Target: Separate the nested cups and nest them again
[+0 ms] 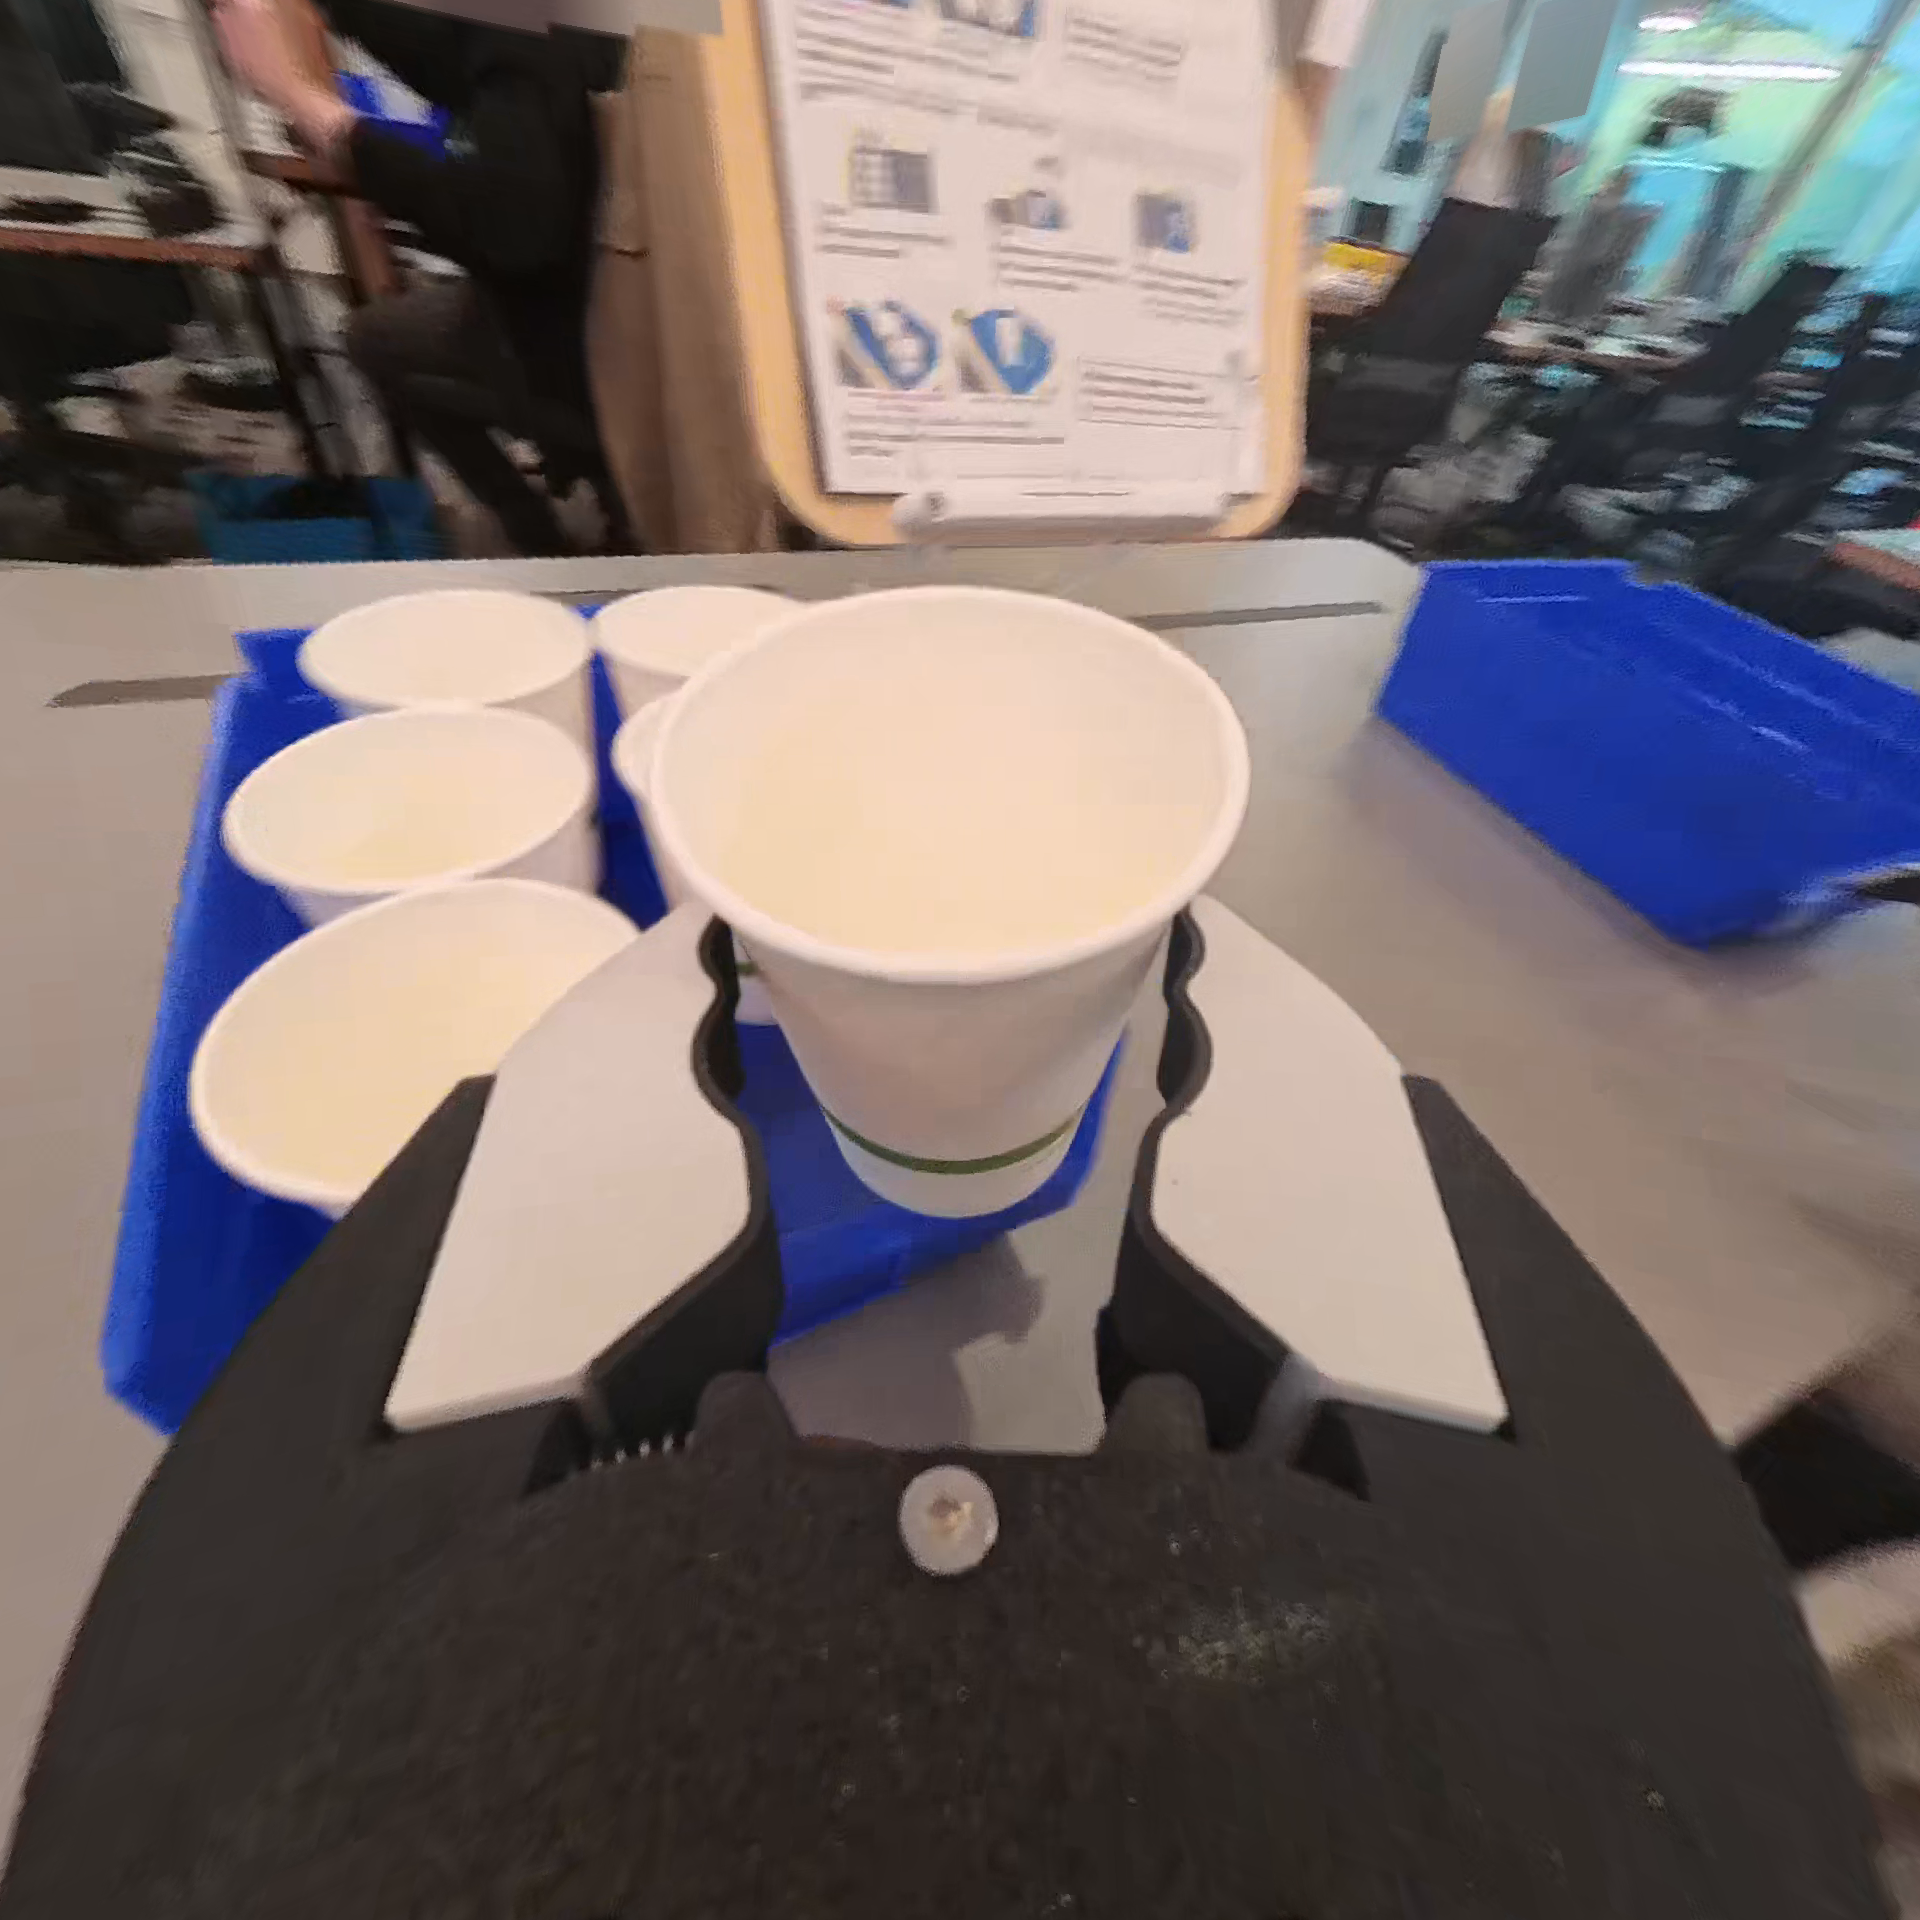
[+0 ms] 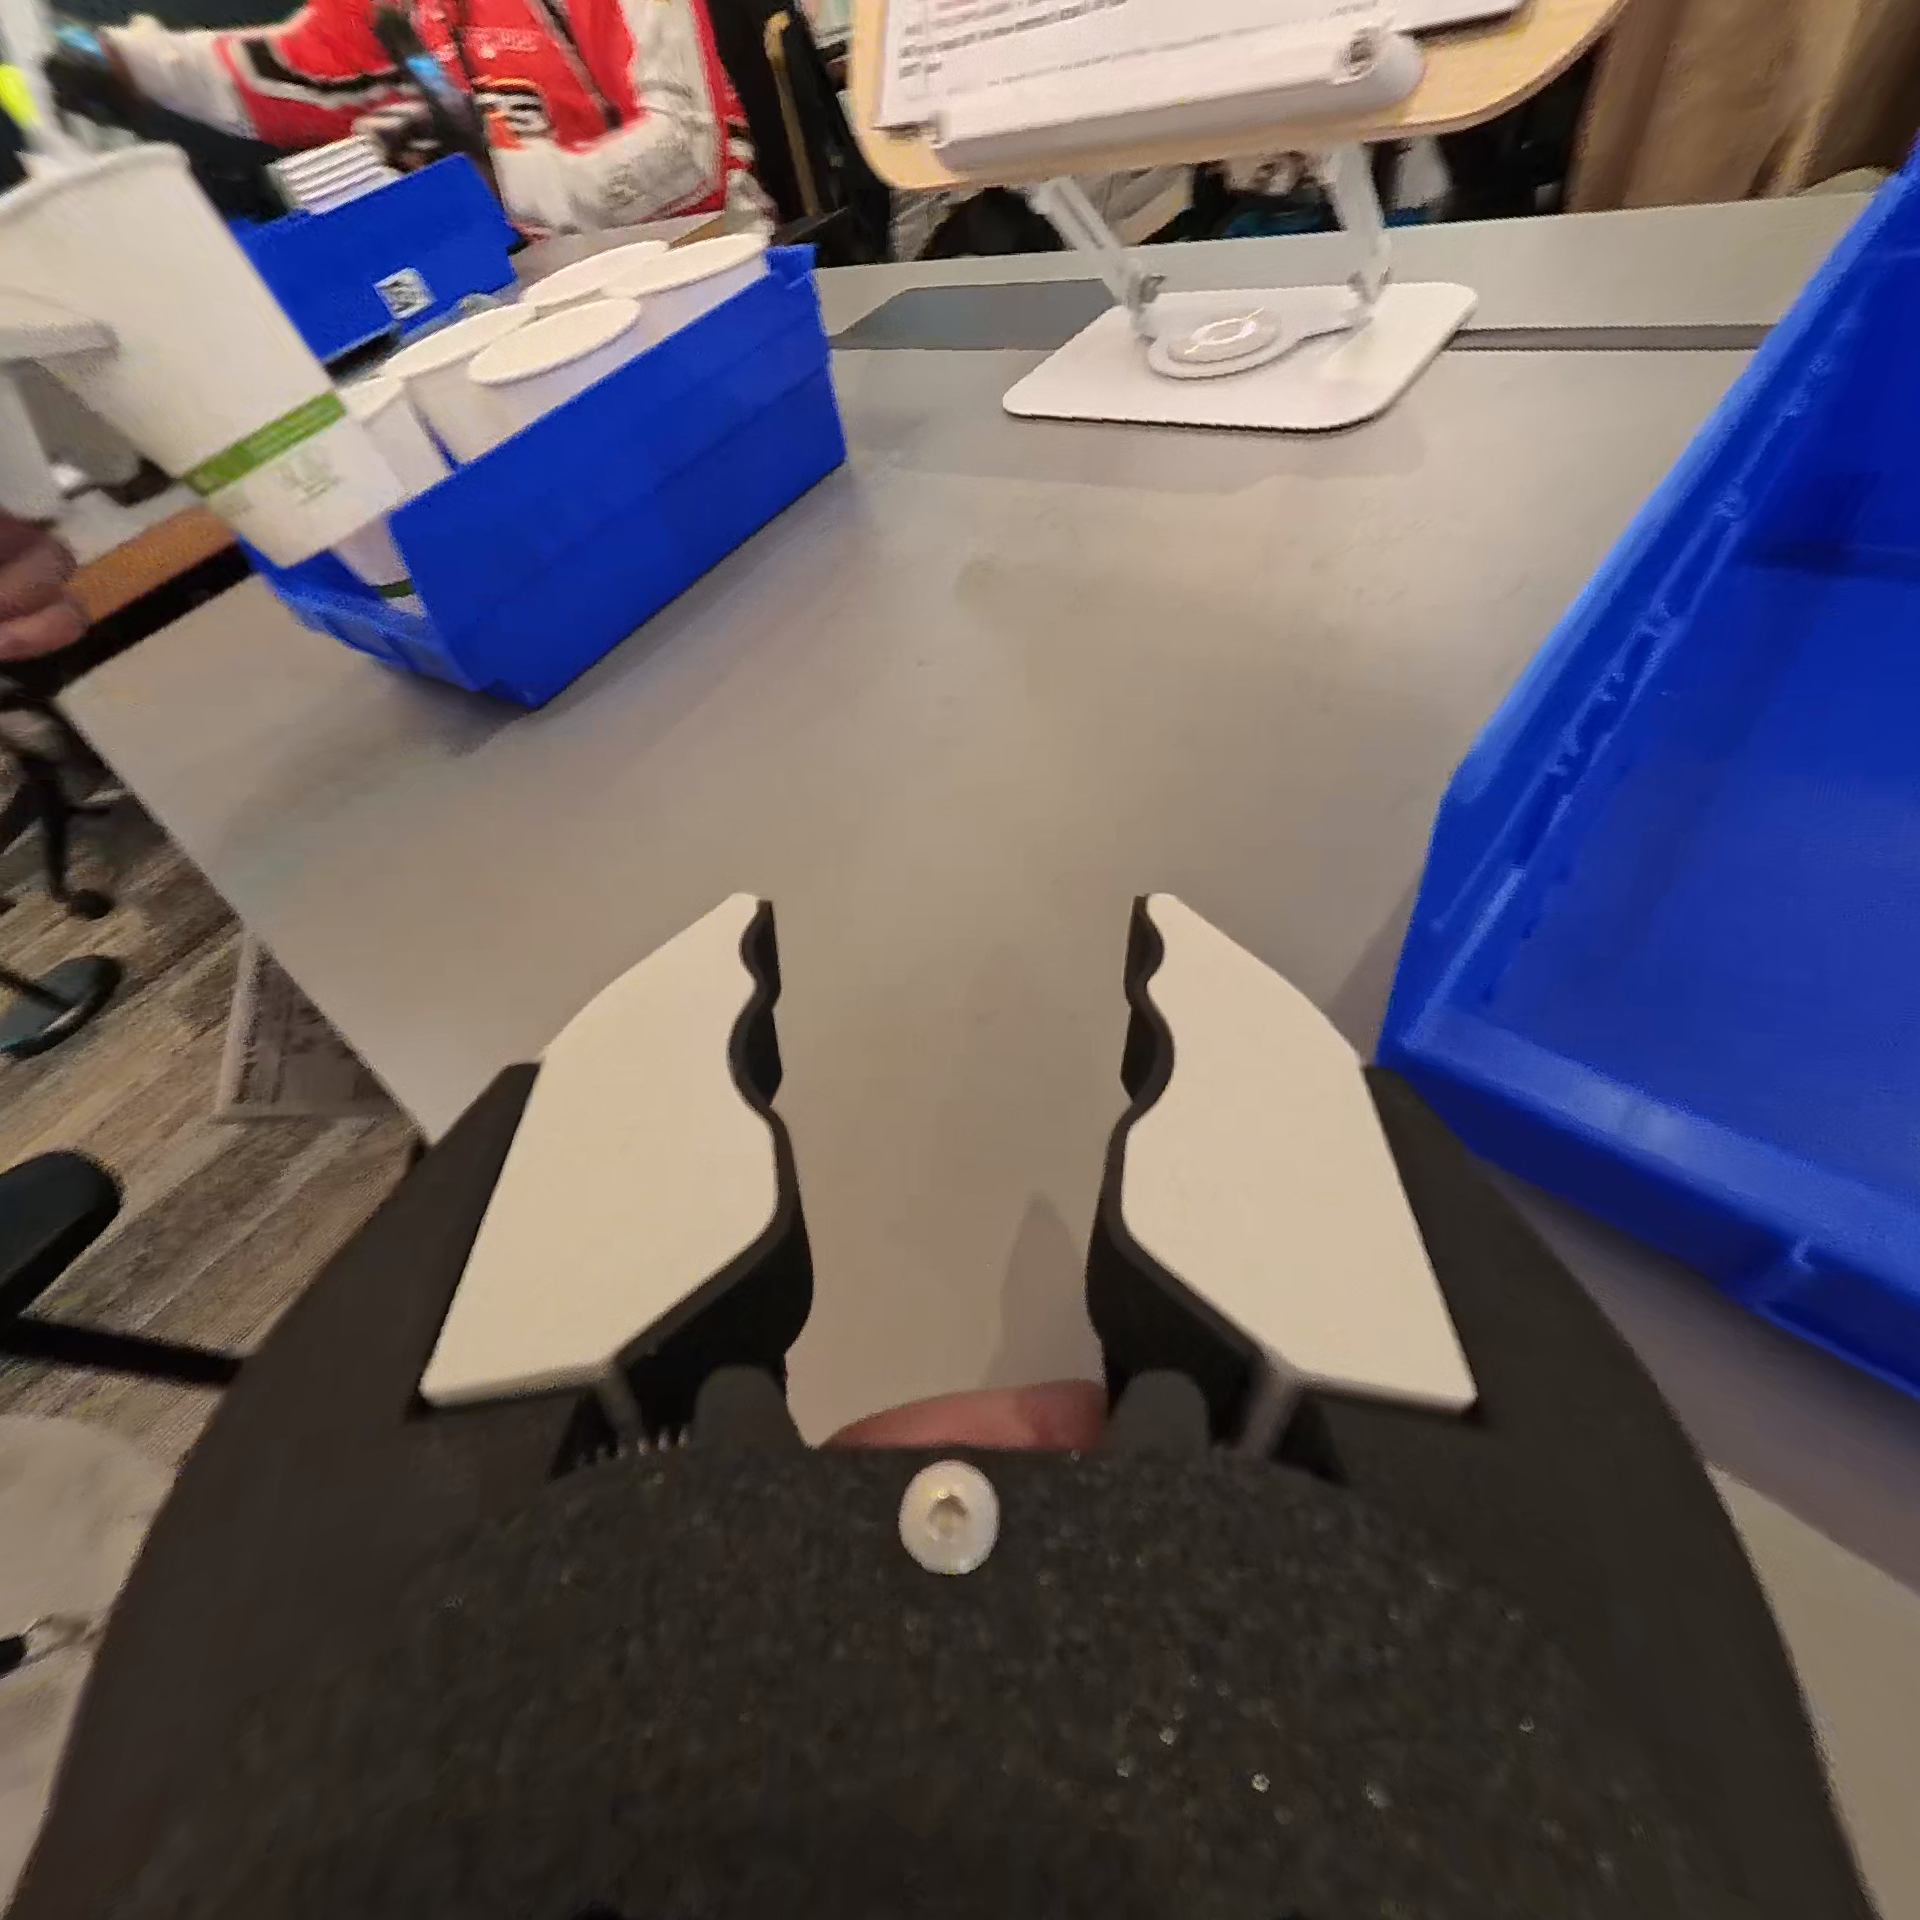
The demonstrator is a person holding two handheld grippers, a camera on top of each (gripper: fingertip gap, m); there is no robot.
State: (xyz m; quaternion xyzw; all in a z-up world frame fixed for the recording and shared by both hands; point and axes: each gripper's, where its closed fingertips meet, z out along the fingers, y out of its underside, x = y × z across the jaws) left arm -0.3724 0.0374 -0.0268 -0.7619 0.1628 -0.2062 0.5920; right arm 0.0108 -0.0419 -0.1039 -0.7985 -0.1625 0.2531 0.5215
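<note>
Left wrist view: L gripper (image 1: 951, 997) pinches cup (image 1: 951, 883) above bin (image 1: 208, 1195) edge; R gripper (image 2: 951, 987) jaws spread over bare table (image 2: 935, 727).

Blurred print on the instruction sheet (image 1: 1029, 239), cup band (image 2: 272, 442) and bin sticker (image 2: 403, 293), none legible

Left gripper clamped and raised, right gripper spread and empty.

The left gripper (image 1: 951, 997) points forward and slightly down, its two grey fingers (image 1: 613, 1174) pressed against the sides of a load held upright between them, above the table. The right gripper (image 2: 951, 997) also aims forward and down, level, jaws parted with a clear gap between its fingers (image 2: 623, 1164) and nothing between them. A bit of the person's hand (image 2: 966, 1418) shows under the right gripper, at the base of the gap.
</note>
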